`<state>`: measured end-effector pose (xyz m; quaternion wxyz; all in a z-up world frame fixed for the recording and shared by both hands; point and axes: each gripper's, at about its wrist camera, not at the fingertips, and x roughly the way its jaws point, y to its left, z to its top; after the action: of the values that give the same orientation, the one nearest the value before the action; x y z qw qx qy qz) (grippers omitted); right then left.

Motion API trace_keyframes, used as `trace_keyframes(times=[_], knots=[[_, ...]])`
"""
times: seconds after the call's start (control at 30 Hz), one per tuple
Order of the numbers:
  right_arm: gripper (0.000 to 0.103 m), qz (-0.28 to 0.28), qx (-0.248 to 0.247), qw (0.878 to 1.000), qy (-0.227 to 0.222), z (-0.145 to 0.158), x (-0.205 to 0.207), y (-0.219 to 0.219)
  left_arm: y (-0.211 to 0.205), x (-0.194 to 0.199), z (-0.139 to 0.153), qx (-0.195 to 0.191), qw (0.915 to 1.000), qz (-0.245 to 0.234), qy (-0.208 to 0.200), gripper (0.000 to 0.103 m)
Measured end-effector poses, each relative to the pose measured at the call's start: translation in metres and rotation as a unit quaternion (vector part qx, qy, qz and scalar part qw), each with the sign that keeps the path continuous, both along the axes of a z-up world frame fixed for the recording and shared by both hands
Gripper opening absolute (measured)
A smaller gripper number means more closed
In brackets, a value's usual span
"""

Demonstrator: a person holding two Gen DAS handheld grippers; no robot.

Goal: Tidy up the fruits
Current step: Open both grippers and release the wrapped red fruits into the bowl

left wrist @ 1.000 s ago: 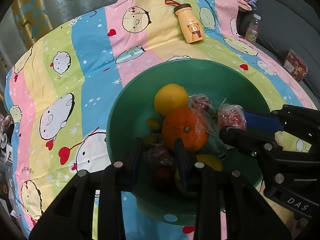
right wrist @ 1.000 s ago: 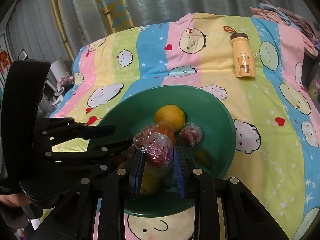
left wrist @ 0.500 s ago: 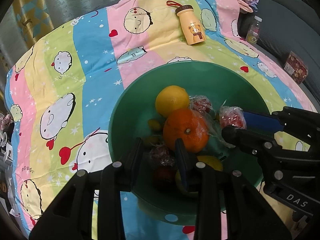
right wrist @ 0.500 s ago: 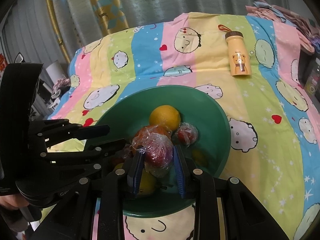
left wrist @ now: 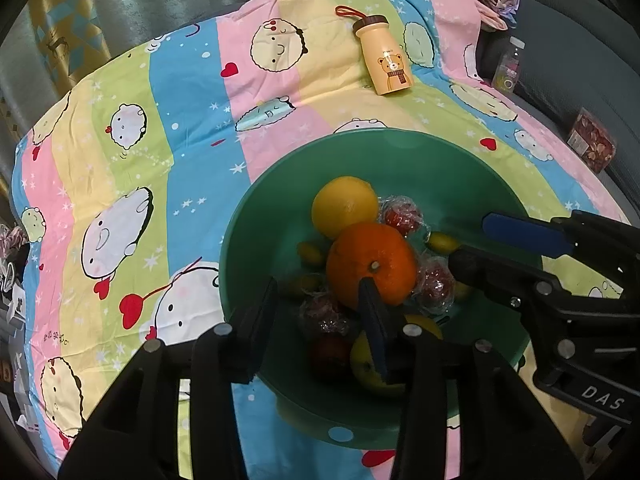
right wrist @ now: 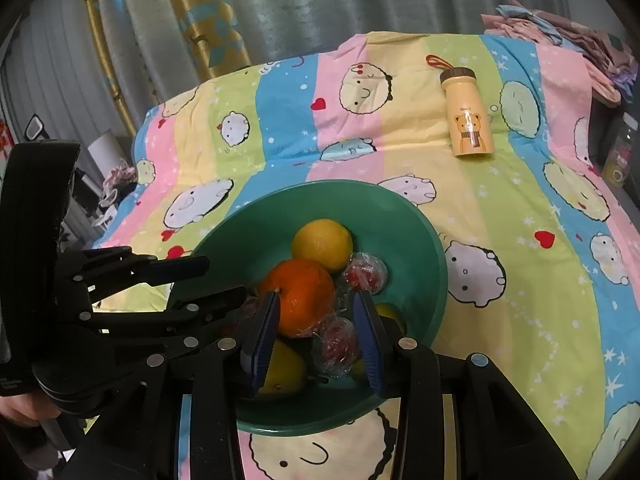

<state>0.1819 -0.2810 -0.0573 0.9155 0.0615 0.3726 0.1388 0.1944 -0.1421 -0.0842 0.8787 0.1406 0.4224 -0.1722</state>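
Left gripper (left wrist: 320, 316): we see its jaws parted over the near-left part of the bowl, with a plastic-wrapped red fruit (left wrist: 325, 316) lying between them; no pad presses on it, so we judge nothing is gripped.
Green bowl (left wrist: 256, 216): it sits on the striped cartoon bedsheet (left wrist: 120, 152) and gathers all the fruit — the task's collecting place, we take it.
Orange (left wrist: 371, 264): it rests on top of the pile at the centre, touching the yellow citrus (left wrist: 345, 206) behind it.
Small yellow fruits (left wrist: 311, 254): they lie low in the bowl around the orange, partly hidden.
Wrapped red fruits (right wrist: 366, 274): one lies just right of the yellow citrus; another (right wrist: 338, 340) sits between the right gripper's pads.
Right gripper (right wrist: 316, 334): its jaws stand apart above the near-right part of the bowl, and we see gaps on both sides of that wrapped fruit — free of any load, in our judgement.
Bear-print bottle (right wrist: 466, 114): it lies on its side well beyond the bowl, clear of the work.
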Motion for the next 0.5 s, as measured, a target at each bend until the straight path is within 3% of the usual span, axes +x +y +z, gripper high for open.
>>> trace_keyframes(times=[0.13,0.5], knots=[[0.040,0.000,-0.002,1.000,-0.003,0.0030,-0.0014,-0.0003,-0.0012,-0.0019,0.0022,0.000,1.0000,0.003,-0.002,0.052],[0.057,-0.011,-0.005,1.000,-0.007,0.0085,-0.0049,-0.0047,0.0006,-0.0035,0.0066,-0.005,0.9999,0.009,-0.004,0.065]])
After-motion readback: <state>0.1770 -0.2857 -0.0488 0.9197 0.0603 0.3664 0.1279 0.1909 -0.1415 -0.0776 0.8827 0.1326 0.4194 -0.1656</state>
